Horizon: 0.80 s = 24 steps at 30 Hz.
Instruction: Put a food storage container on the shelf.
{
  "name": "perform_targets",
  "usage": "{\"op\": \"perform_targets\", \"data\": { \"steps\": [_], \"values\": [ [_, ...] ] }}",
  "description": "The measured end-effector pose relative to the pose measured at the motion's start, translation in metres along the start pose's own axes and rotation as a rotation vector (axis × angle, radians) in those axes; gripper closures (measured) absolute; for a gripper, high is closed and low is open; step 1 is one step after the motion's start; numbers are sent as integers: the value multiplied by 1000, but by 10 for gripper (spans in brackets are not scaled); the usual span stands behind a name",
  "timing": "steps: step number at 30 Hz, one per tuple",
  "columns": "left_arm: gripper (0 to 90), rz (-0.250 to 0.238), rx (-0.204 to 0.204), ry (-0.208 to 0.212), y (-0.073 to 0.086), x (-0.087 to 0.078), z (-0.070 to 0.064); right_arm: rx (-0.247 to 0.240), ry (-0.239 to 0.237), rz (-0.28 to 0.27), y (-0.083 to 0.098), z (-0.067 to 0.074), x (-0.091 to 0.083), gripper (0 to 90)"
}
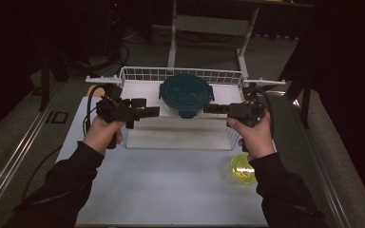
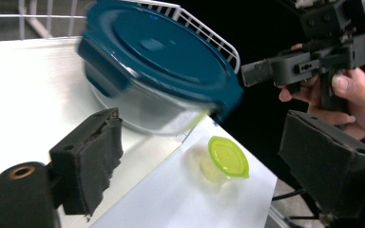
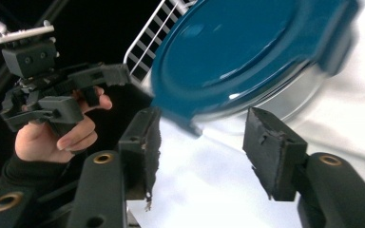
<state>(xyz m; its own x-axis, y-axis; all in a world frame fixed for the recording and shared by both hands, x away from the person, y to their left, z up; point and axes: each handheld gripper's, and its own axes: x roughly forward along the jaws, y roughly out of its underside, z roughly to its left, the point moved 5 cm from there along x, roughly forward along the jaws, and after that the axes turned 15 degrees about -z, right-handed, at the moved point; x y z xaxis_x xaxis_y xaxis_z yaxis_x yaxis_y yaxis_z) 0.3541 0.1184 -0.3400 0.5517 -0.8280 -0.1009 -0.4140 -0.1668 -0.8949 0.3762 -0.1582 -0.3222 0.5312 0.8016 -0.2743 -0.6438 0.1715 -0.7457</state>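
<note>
Both forearms reach in from below, sleeves dark, wrists level. The left hand [image 1: 103,133] holds the left gripper [image 1: 153,111] pointing inward to the right, jaws wide apart and empty. The right hand [image 1: 254,135] holds the right gripper [image 1: 208,108] pointing inward to the left, jaws parted, nothing between them.

Teal-lidded container [image 1: 186,94] in wire basket [image 1: 138,74]; left tongs [image 1: 153,111], right tongs [image 1: 211,108] flanking.

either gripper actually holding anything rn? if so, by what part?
Nothing is held. The left gripper and right gripper both have open jaws with nothing between the pads. The teal-lidded glass container sits in the wire basket, untouched by either.
</note>
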Motion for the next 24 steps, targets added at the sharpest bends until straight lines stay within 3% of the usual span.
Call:
{"op": "perform_targets", "data": {
  "steps": [2,5,8,10,11,12,16,18,20,24],
  "values": [
    [0,34,25,-5,16,-3,-8,-32,0,12,6,5,1,498],
    [0,47,39,-4,29,-8,-13,-63,3,26,14,10,3,540],
    [0,52,97,-19,53,-18,-22,-104,7,40,25,15,9,659],
    [0,35,138,-21,64,-22,-27,-112,5,41,29,17,12,727],
    [0,35,138,-21,64,-22,-27,-112,5,41,29,17,12,727],
    [0,33,183,-26,75,-25,-32,-117,4,40,31,17,13,766],
    [0,34,220,-27,97,-27,-40,-127,6,45,35,18,22,896],
    [0,39,220,-23,103,-27,-41,-125,6,48,35,18,24,897],
    [0,44,255,-48,119,-28,-43,-126,8,48,36,18,28,898],
    [0,33,267,-66,141,-28,-45,-138,25,50,36,16,34,898]
  ]
}}
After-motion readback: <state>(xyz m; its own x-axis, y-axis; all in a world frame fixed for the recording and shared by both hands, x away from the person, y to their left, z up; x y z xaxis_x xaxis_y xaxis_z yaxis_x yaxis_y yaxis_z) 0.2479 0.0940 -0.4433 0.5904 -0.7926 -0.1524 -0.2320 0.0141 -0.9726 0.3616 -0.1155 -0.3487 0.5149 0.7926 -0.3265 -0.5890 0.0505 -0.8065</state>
